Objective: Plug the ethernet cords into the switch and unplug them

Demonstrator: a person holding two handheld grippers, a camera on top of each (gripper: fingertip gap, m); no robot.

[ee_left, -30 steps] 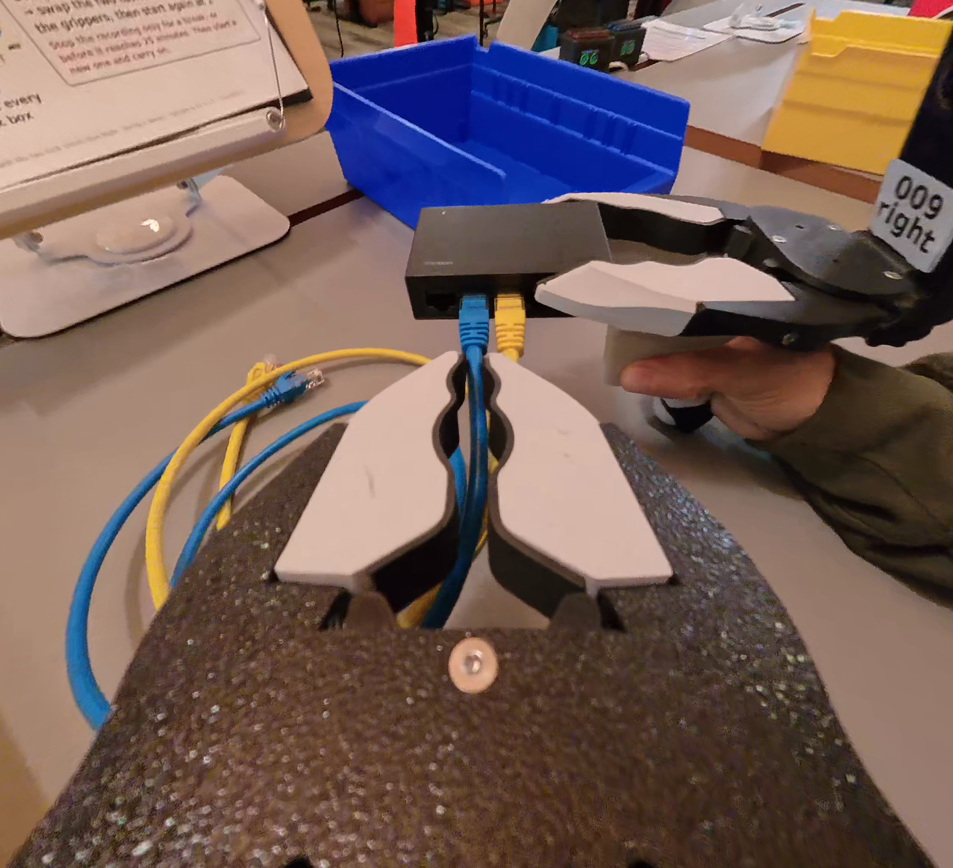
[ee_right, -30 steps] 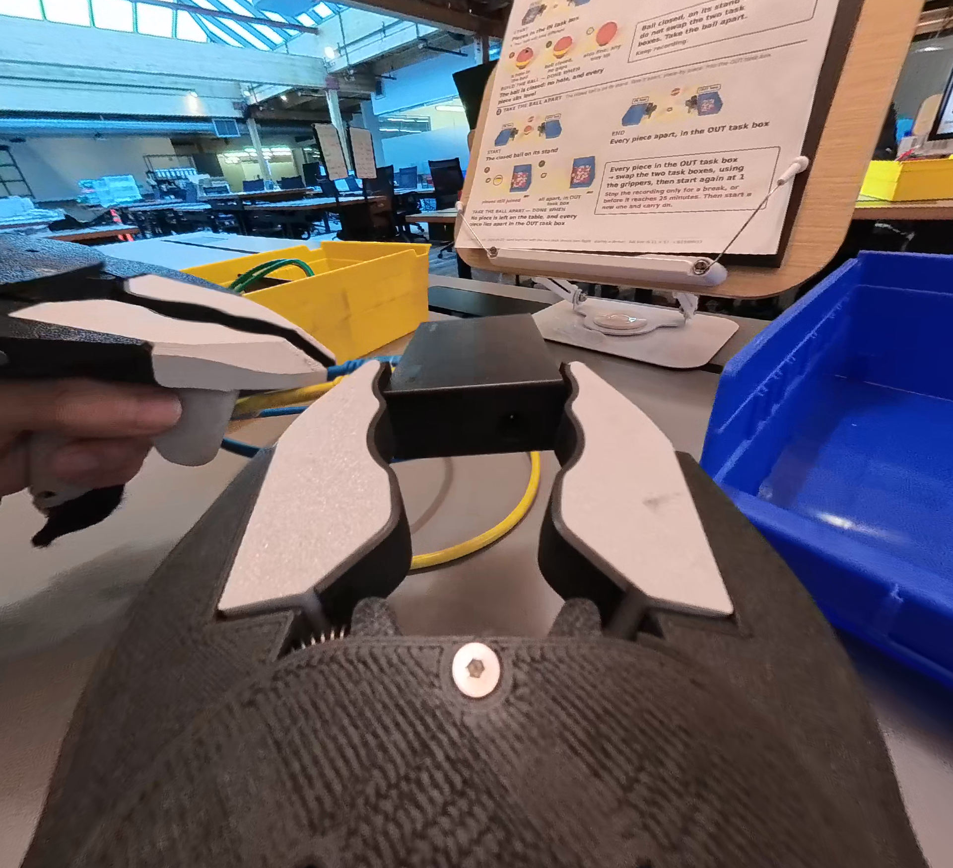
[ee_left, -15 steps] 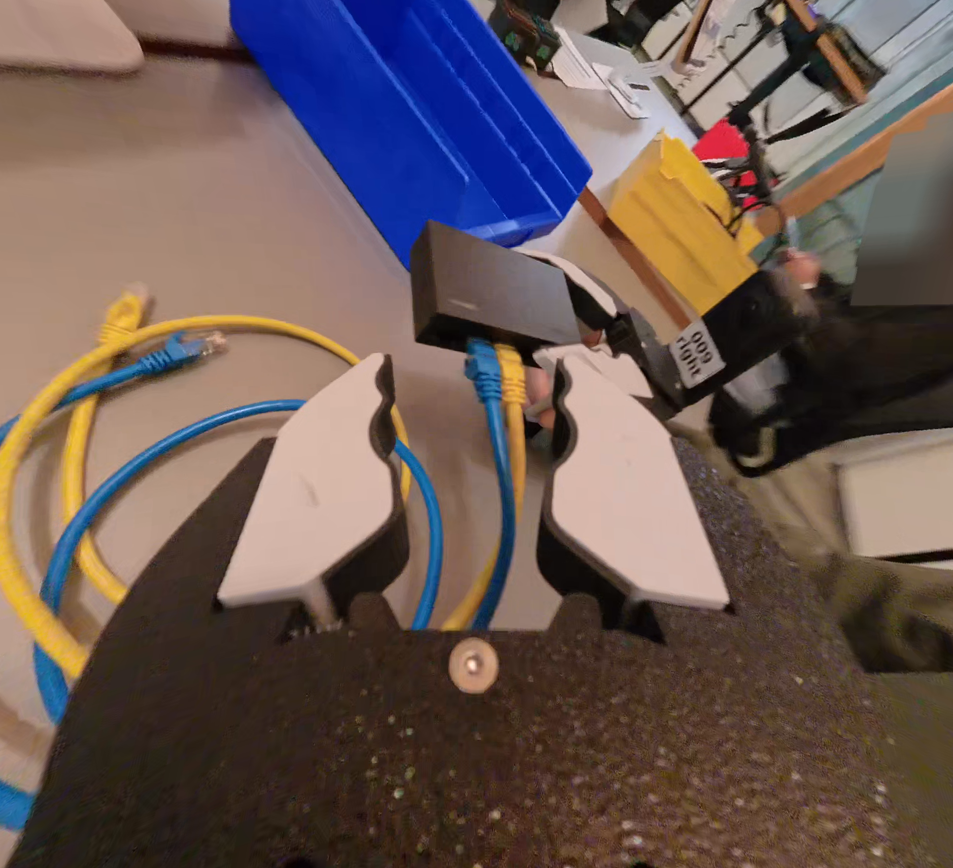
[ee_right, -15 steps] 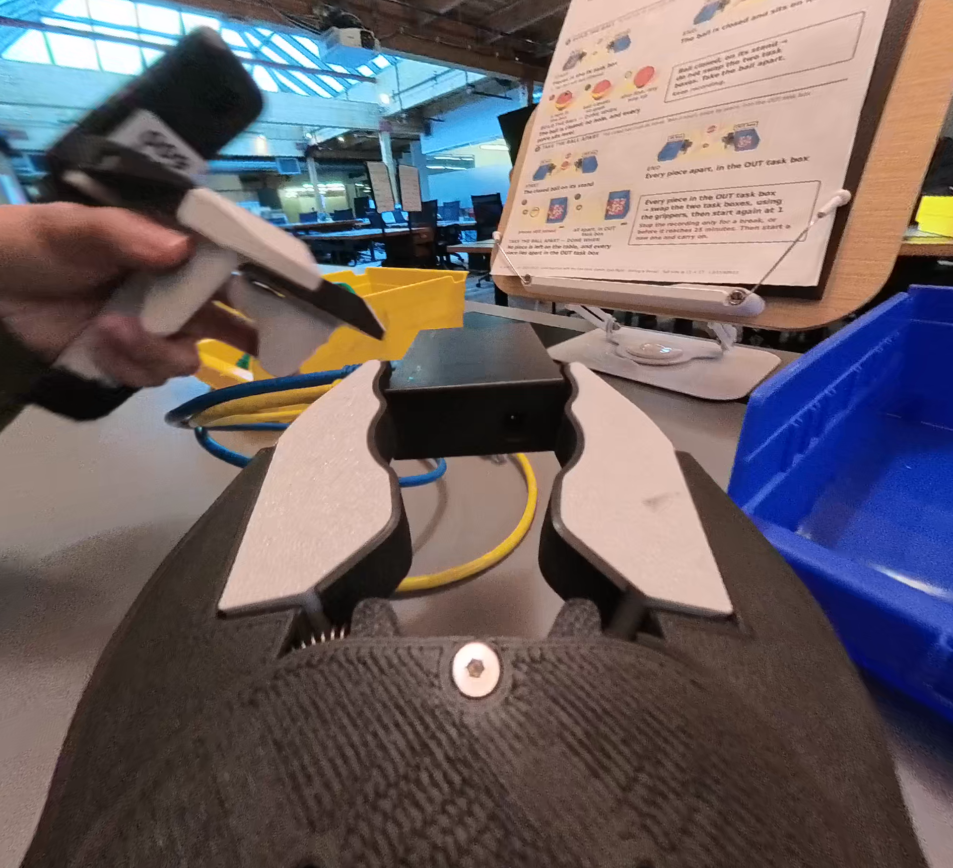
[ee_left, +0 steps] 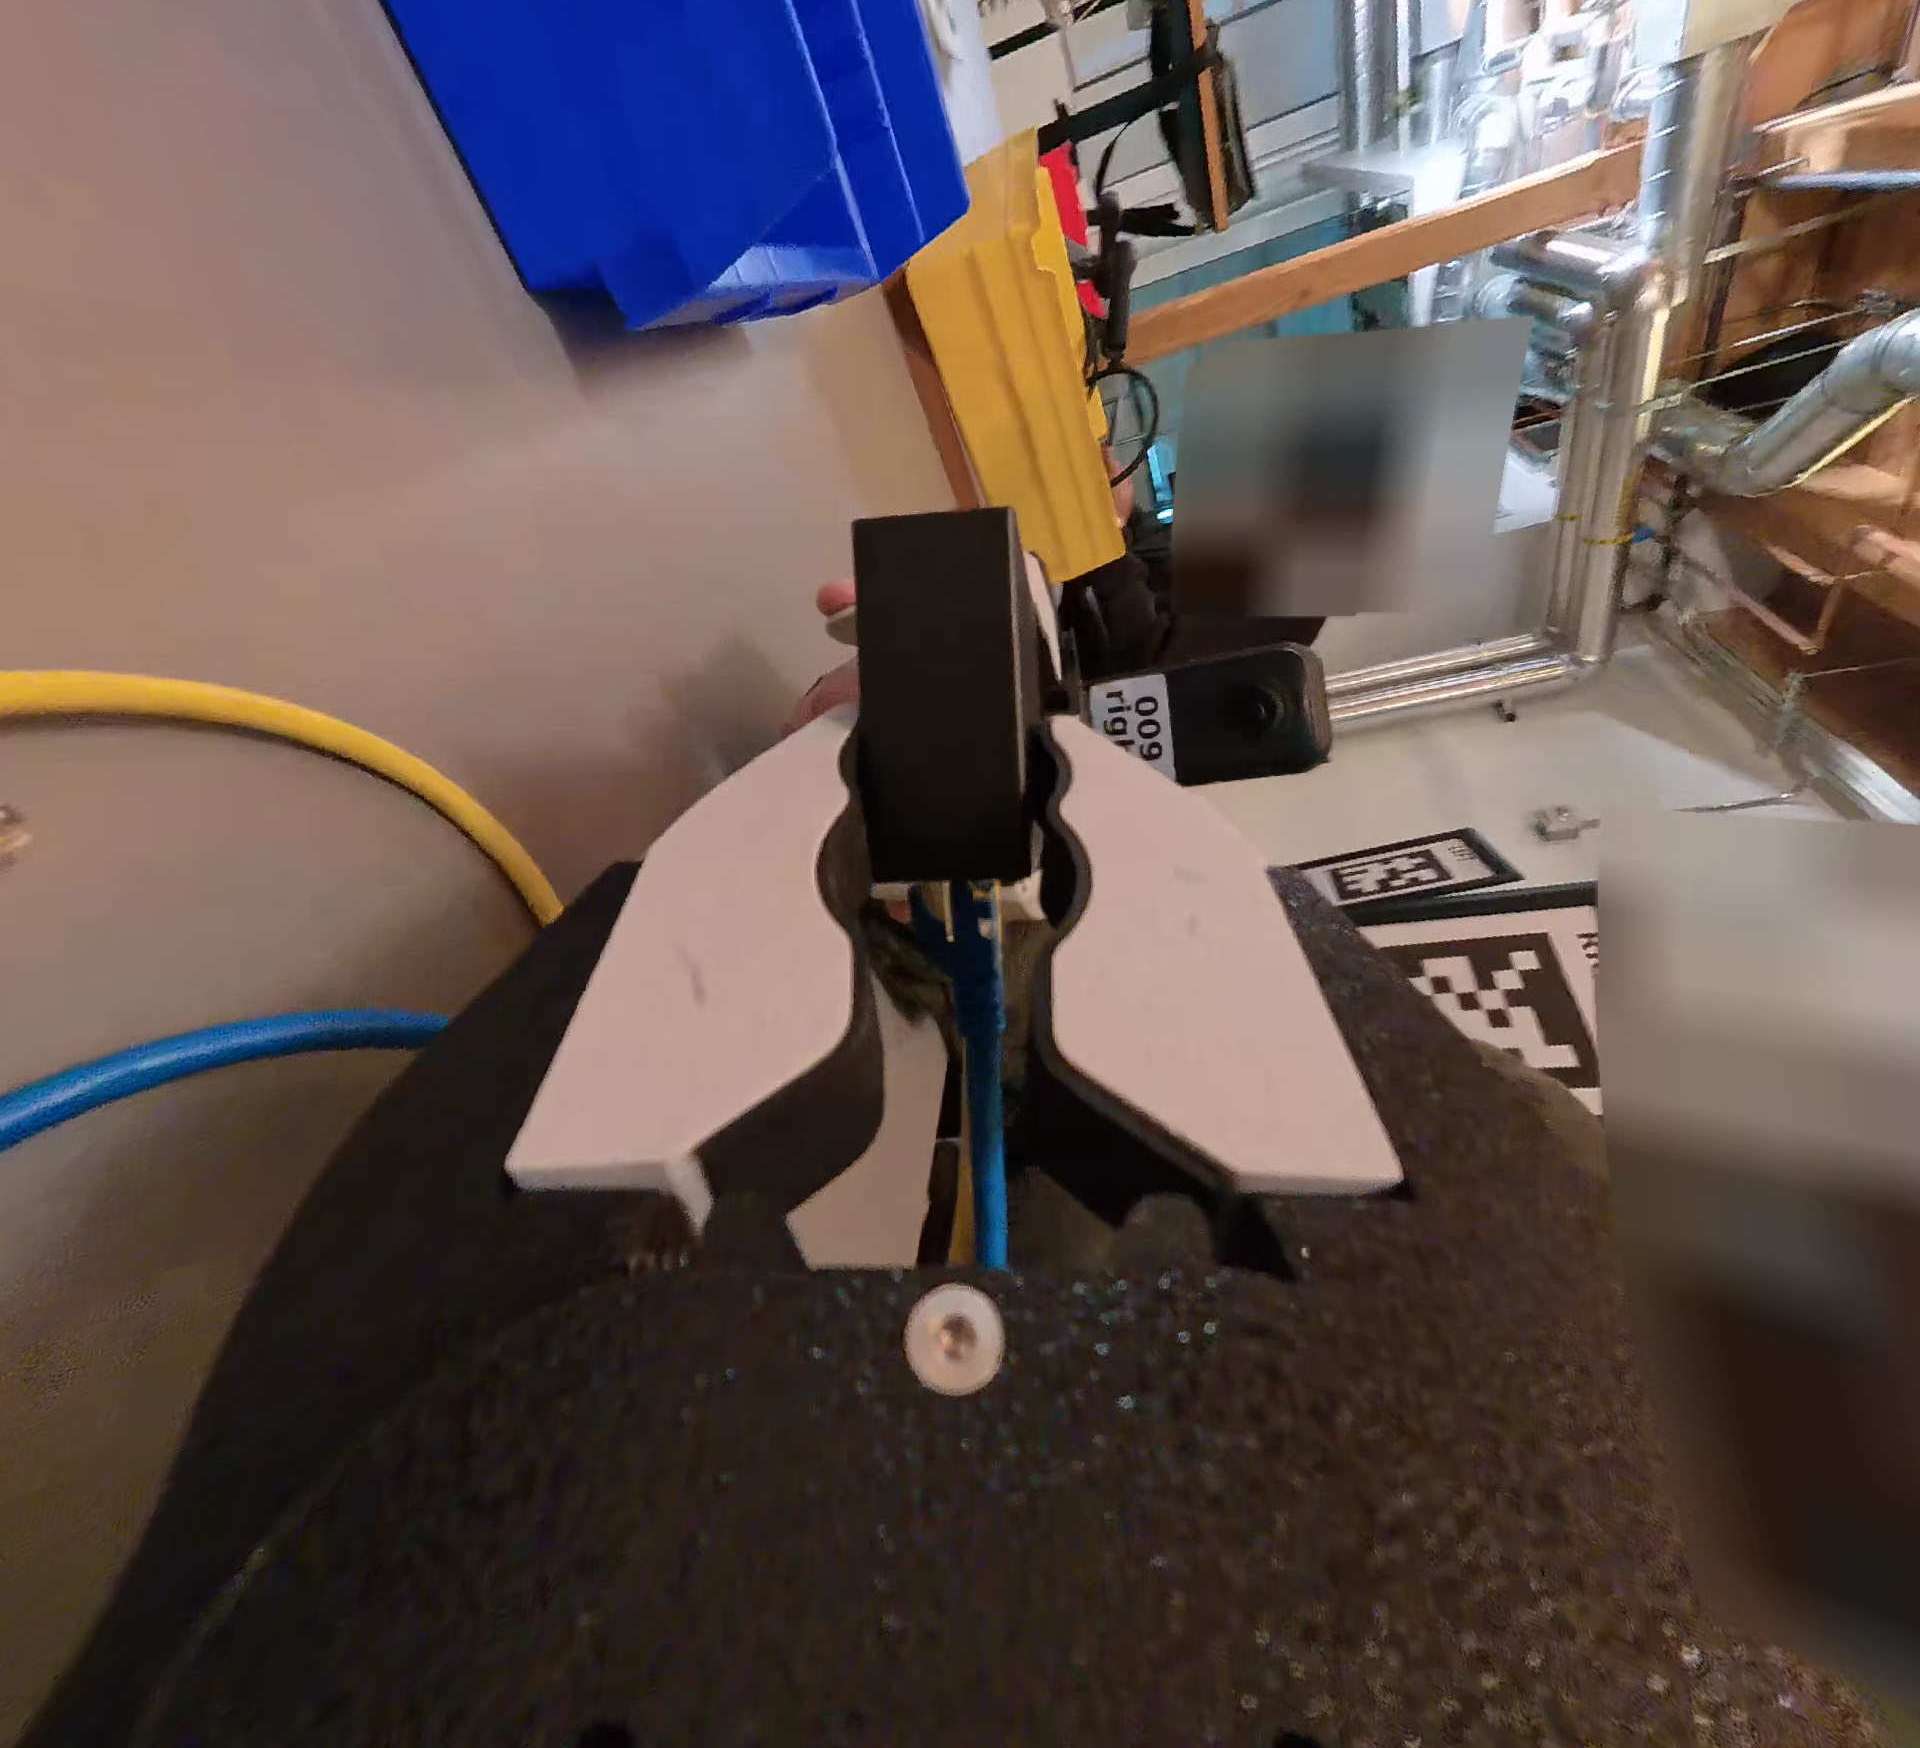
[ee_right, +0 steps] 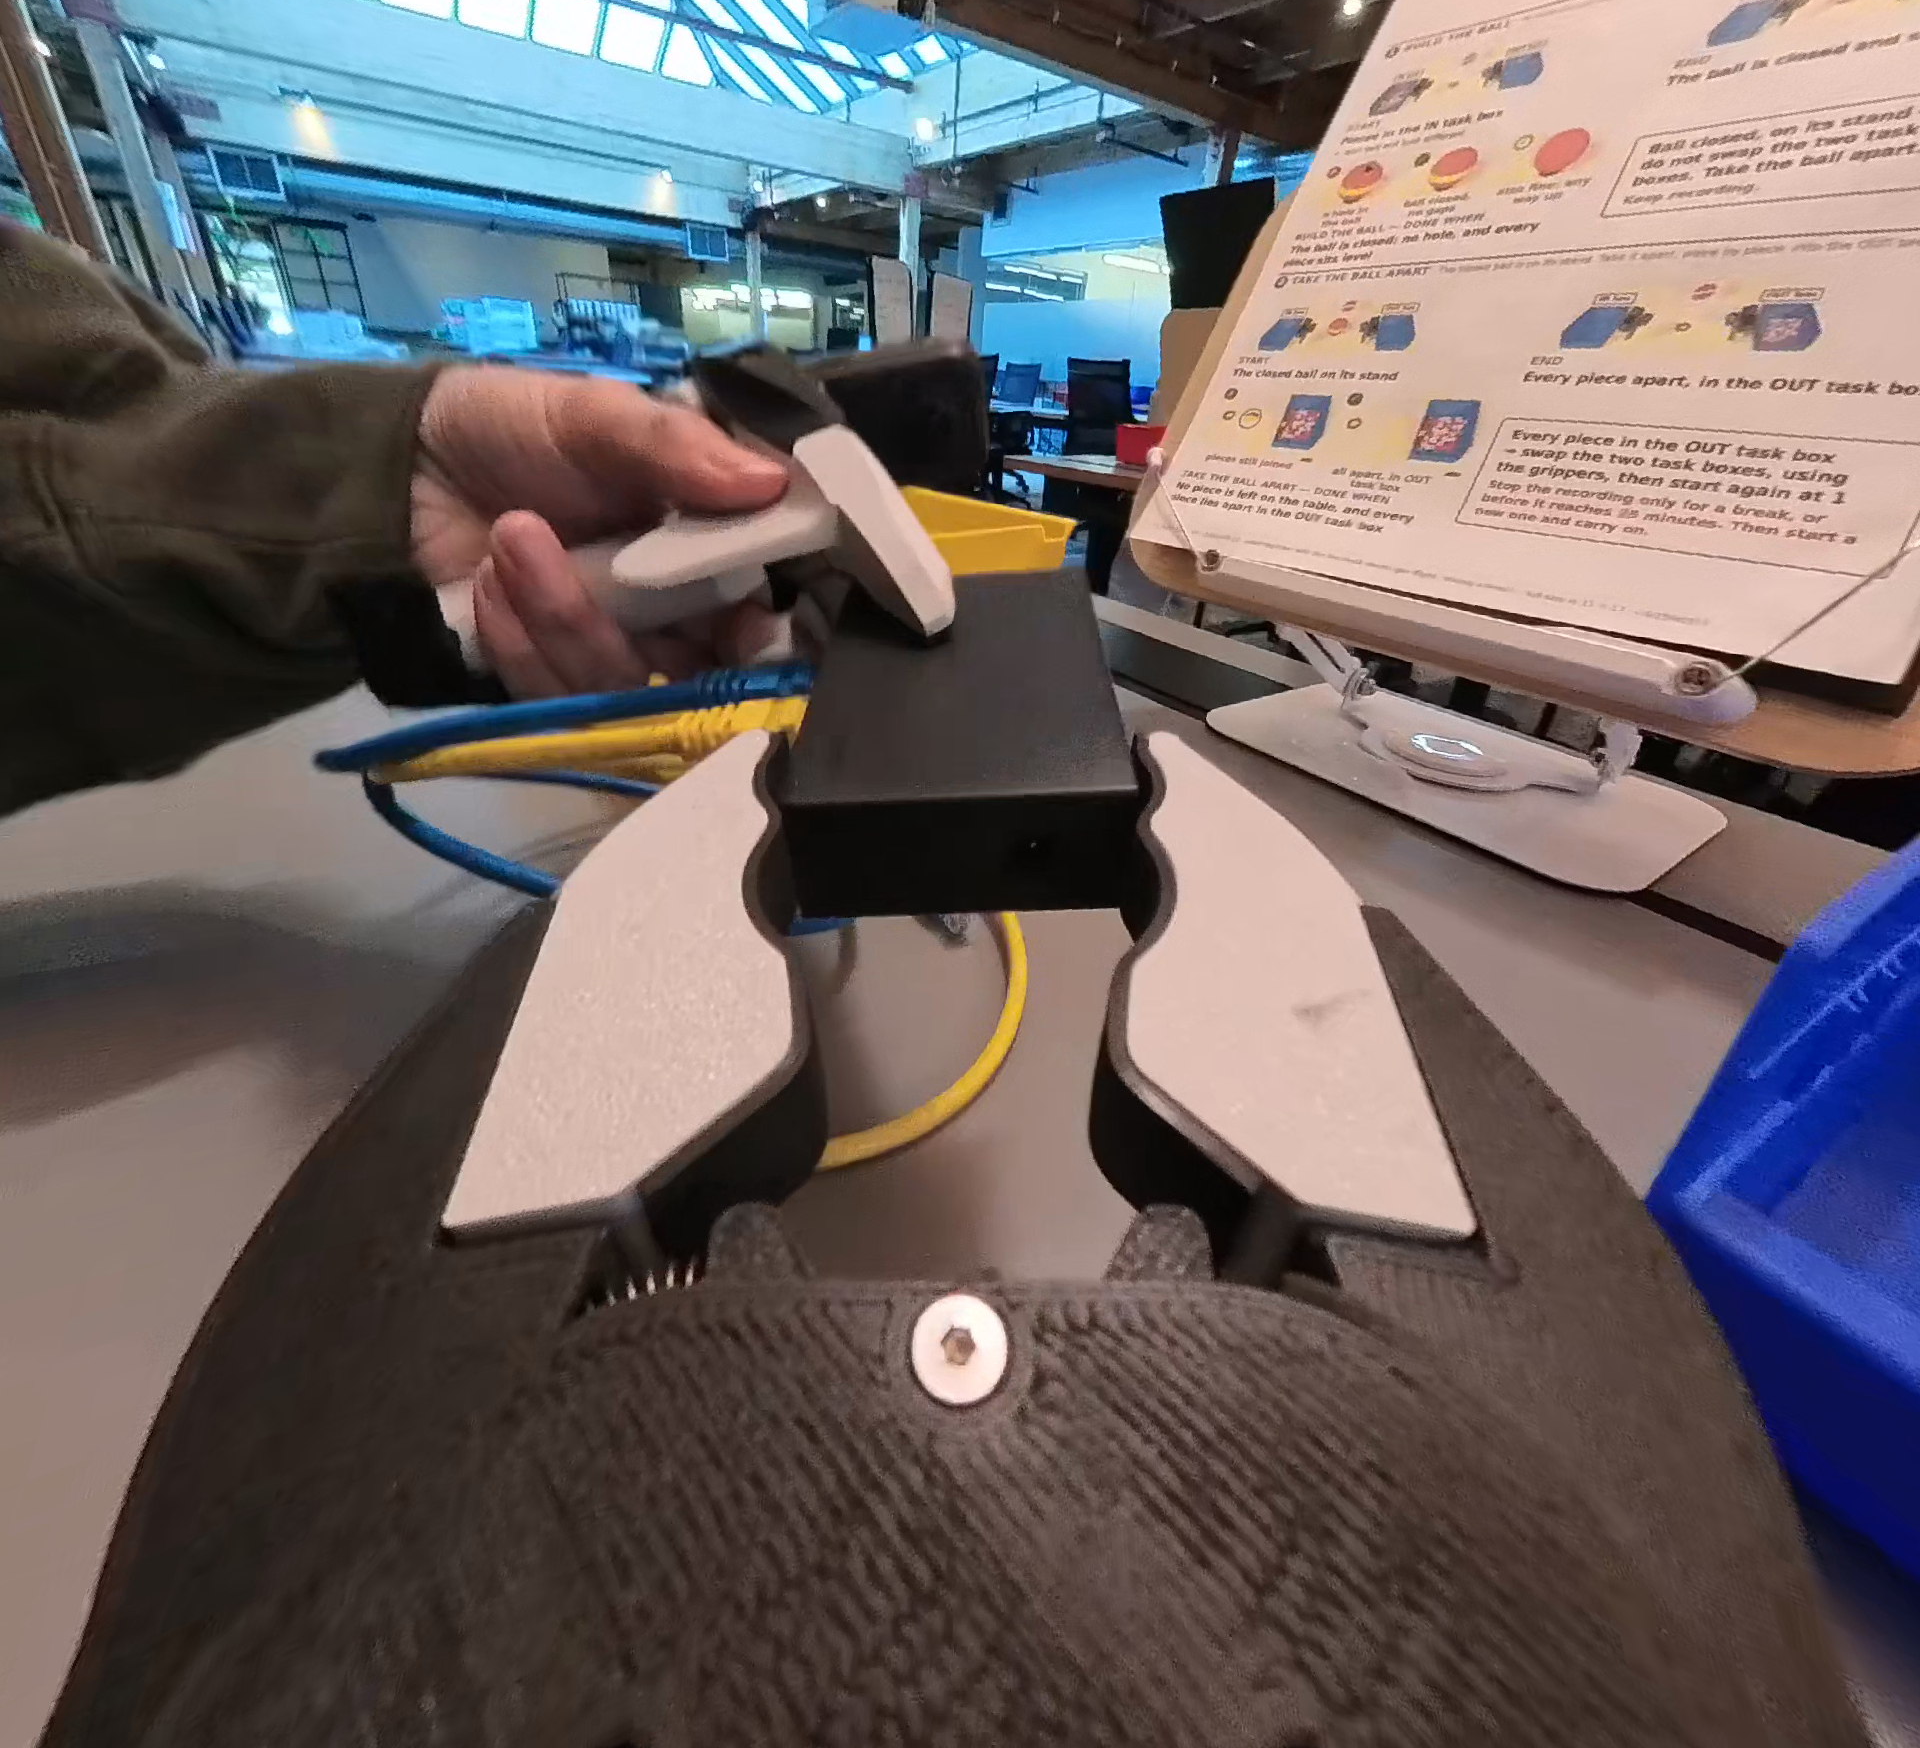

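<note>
The black switch [ee_right: 966,722] is held by its two sides in my right gripper [ee_right: 956,805], which is shut on it just above the table. A blue cord [ee_right: 748,685] and a yellow cord [ee_right: 727,722] are plugged into its far face. My left gripper [ee_left: 948,742] is rolled on its side and straddles the switch [ee_left: 940,701] at the port end. One finger lies on the top face and shows in the right wrist view [ee_right: 883,576]. The blue cord [ee_left: 982,1075] runs loose between the left fingers. The lower left finger is hidden.
A blue bin [ee_right: 1818,1127] stands close on the right and a yellow bin [ee_right: 977,524] behind the switch. An instruction sheet on a stand [ee_right: 1558,348] is at the back right. Loose cord loops [ee_left: 312,732] lie on the table. A person's hand [ee_right: 540,503] holds the left gripper. My left and right fingertips are right by each other.
My left gripper let go of the blue cord, opened, rolled about a quarter turn, moved forward and closed over the switch's port end. The right gripper kept its hold.
</note>
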